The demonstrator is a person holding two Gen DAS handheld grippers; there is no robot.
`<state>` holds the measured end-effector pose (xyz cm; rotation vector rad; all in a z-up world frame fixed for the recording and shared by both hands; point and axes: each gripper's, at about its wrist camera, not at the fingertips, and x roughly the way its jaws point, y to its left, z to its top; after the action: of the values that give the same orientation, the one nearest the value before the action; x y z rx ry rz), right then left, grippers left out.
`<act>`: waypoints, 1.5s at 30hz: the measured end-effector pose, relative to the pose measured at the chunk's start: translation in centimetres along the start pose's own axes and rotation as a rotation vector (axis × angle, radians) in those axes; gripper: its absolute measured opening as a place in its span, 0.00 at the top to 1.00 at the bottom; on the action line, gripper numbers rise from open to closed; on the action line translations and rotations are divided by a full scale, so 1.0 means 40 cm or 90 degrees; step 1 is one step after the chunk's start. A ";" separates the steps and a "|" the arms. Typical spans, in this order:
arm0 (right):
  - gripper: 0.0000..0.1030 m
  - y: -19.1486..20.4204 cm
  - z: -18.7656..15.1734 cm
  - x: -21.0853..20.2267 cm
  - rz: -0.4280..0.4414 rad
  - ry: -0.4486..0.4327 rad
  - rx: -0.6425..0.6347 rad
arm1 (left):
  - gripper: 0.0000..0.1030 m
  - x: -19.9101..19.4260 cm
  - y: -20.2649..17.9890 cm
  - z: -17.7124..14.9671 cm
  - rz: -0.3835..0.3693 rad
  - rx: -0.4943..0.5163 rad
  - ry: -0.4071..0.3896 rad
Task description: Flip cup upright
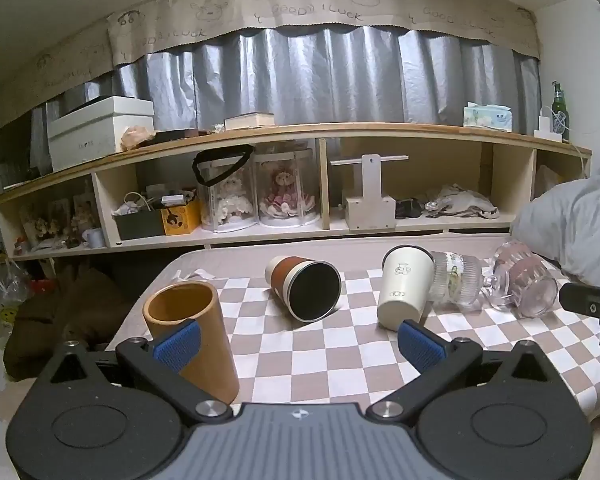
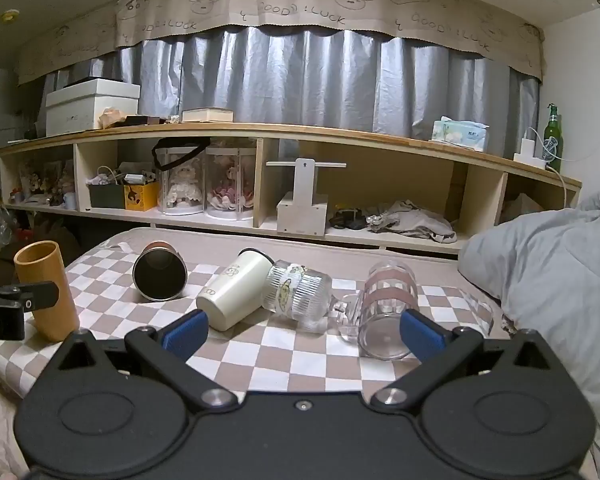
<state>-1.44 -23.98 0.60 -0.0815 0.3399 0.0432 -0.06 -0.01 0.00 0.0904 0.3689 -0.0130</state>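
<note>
Five cups sit on a checked cloth (image 1: 320,356) spread over a bed, and the white cup (image 1: 405,289) near the middle of the row serves as the marker for the rest. It leans with its mouth up and away from the camera, its upper side resting against a ribbed glass cup (image 1: 456,280) that lies on its side just to the right. Further right of that, touching it at the handle, a clear mug with pink bands (image 1: 524,284) also lies on its side, its base turned toward the camera in the right wrist view. To the left of the white cup, apart from it, a brown cup (image 1: 304,286) lies on its side with its dark open mouth facing forward. Well to the left of the white cup, at the cloth's edge, a tan wooden cup (image 1: 188,332) stands with its mouth up.

The left tongs (image 1: 300,344) are spread wide and hold nothing; the left blue pad overlaps the wooden cup in view, and the right pad sits just below the white cup. The right tongs (image 2: 304,334) are likewise spread wide and empty, with the white cup above the left pad and the pink-banded mug (image 2: 384,312) beside the right pad.

Behind the bed runs a long wooden shelf (image 1: 340,130), and a grey duvet (image 2: 548,280) lies bunched to the right of the cups.
</note>
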 end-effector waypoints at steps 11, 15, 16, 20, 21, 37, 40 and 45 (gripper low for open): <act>0.00 0.002 0.000 0.000 -0.001 0.001 -0.001 | 0.00 0.000 0.001 0.000 -0.005 -0.003 0.006; 0.00 0.003 -0.002 0.001 -0.001 0.001 -0.002 | 0.00 0.003 0.002 -0.009 -0.007 -0.005 0.006; 0.00 0.003 -0.002 0.002 0.000 0.002 -0.003 | 0.00 0.006 0.001 -0.008 -0.007 -0.005 0.007; 0.00 0.003 -0.002 0.003 -0.002 0.003 -0.004 | 0.00 0.007 -0.001 -0.009 -0.006 -0.007 0.008; 0.00 0.003 -0.002 0.003 -0.002 0.002 -0.004 | 0.00 0.006 0.002 -0.009 -0.006 -0.007 0.008; 0.00 0.003 -0.003 0.004 -0.002 0.003 -0.004 | 0.00 0.010 0.003 -0.010 -0.008 -0.011 0.010; 0.00 0.003 -0.003 0.004 -0.002 0.003 -0.005 | 0.00 0.011 0.004 -0.011 -0.008 -0.012 0.011; 0.00 0.003 -0.004 0.005 -0.002 0.004 -0.004 | 0.00 0.010 0.005 -0.011 -0.008 -0.012 0.011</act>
<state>-1.31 -23.87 0.38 -0.0888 0.3452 0.0405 0.16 0.25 -0.53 0.0689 0.3860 -0.0216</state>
